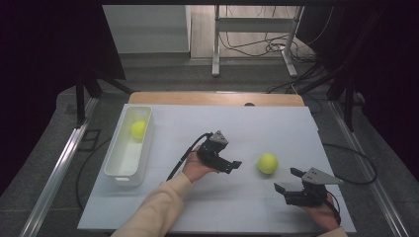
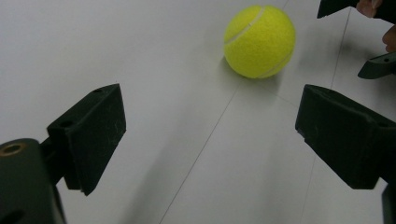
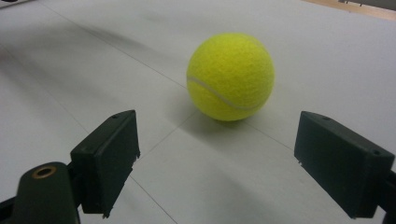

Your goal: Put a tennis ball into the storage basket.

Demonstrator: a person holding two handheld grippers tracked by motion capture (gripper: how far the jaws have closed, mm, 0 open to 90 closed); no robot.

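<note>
Facing the tennis ball (image 1: 267,163) with jaws wide and empty, the right gripper (image 1: 288,180) and left gripper (image 1: 236,165) needed one centred, level approach before closing.

Tennis ball (image 1: 267,163) bright yellow-green, fuzzy, with a thin white curved seam. Second ball (image 1: 139,129) in the bin same yellow-green. Bin (image 1: 114,170) plain white. Table sheet (image 1: 276,128) white to pale grey with faint thin darker lines crossing it; table edge (image 1: 217,98) behind it light wood tan. Left gripper (image 1: 235,165) matte black, grey three-cornered plate on top, black cable. Right gripper (image 1: 288,179) black too, same grey plate; small brass-coloured ring by its jaw base. Sleeve (image 1: 155,210) pale beige-cream. Floor (image 1: 49,163) dark grey
</note>
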